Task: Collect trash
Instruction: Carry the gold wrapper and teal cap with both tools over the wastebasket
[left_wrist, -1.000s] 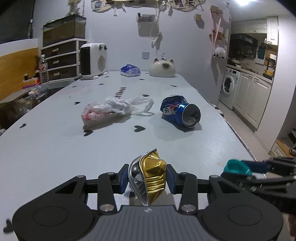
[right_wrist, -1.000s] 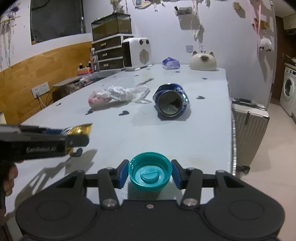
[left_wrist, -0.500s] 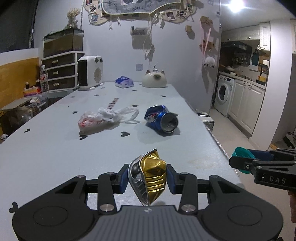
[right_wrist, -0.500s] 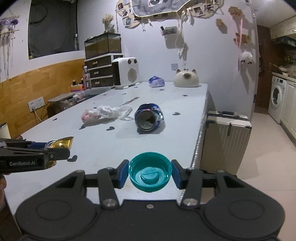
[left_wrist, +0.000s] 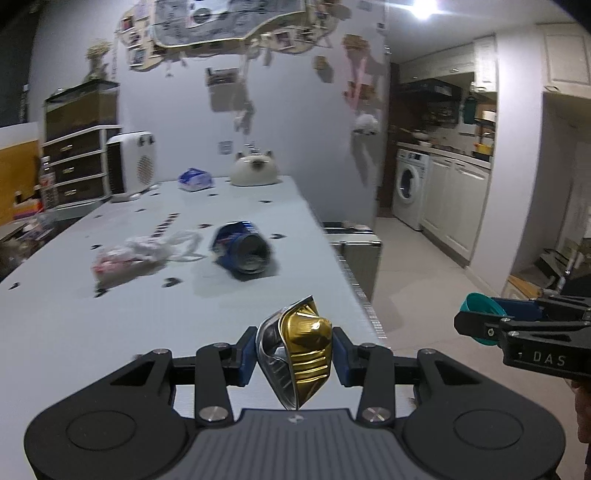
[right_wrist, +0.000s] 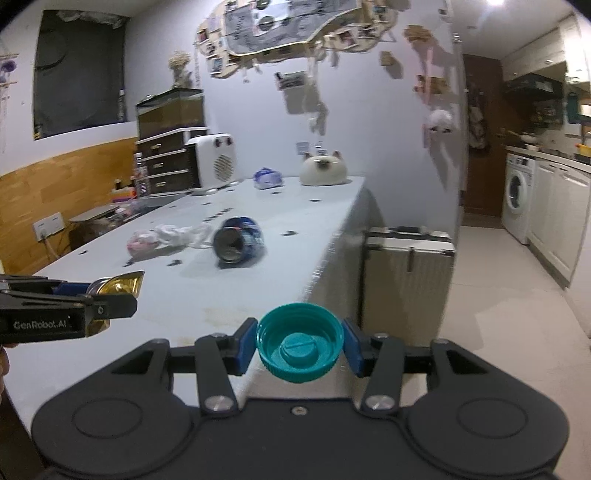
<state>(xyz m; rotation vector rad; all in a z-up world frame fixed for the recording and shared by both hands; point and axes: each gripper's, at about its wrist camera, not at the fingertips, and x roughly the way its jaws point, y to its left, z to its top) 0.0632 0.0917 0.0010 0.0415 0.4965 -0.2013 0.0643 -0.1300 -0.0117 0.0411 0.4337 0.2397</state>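
Both wrist views down the table (left_wrist: 110, 314), seemingly side-by-side.

The long pale grey desk (left_wrist: 110, 325) is dotted with small dark heart shapes. Near its middle a crushed blue can (left_wrist: 242, 247) lies on its side, open end toward the cameras, with a crumpled white plastic bag (left_wrist: 140, 254) just beside it. At the far end stand a white fan heater (left_wrist: 131, 166), a blue packet (left_wrist: 195, 180) and a cat-shaped ceramic piece (left_wrist: 255, 170).
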